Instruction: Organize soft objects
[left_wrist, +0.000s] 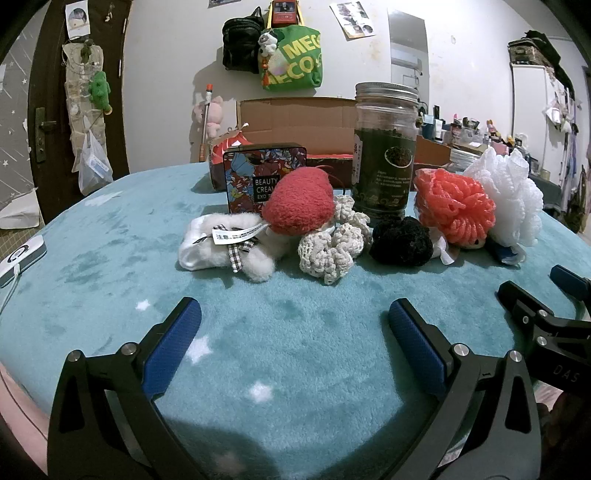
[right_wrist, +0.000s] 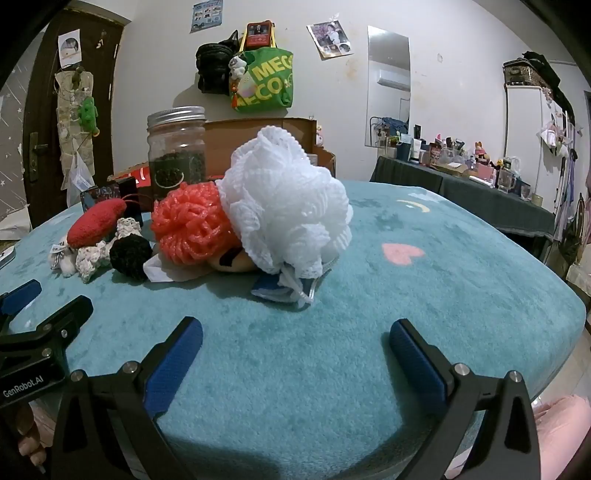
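Desk (left_wrist: 92, 229): teal, fluffy, with stars.
Soft things: red heart (left_wrist: 301, 203), black puff (left_wrist: 401, 240), orange puff (left_wrist: 456, 206), white puff (right_wrist: 288, 206), bunched mid-desk.
Left gripper (left_wrist: 295, 354): jaws wide, empty.
Right gripper (right_wrist: 295, 356): jaws wide, empty.
Behind: jar (left_wrist: 384, 147), tin (left_wrist: 255, 173).

Soft things bunched in a row on the teal blanket.
From the left: a white plush (left_wrist: 225, 247) lies flat with a checked bow and a tag, a red sponge (left_wrist: 301, 203) leans on it, a cream crochet scrunchie (left_wrist: 332, 249) sits just in front, a black scrunchie (left_wrist: 400, 240) beside that, then a coral loofah (left_wrist: 454, 205) pressed against a white loofah (left_wrist: 509, 199) at the right end.
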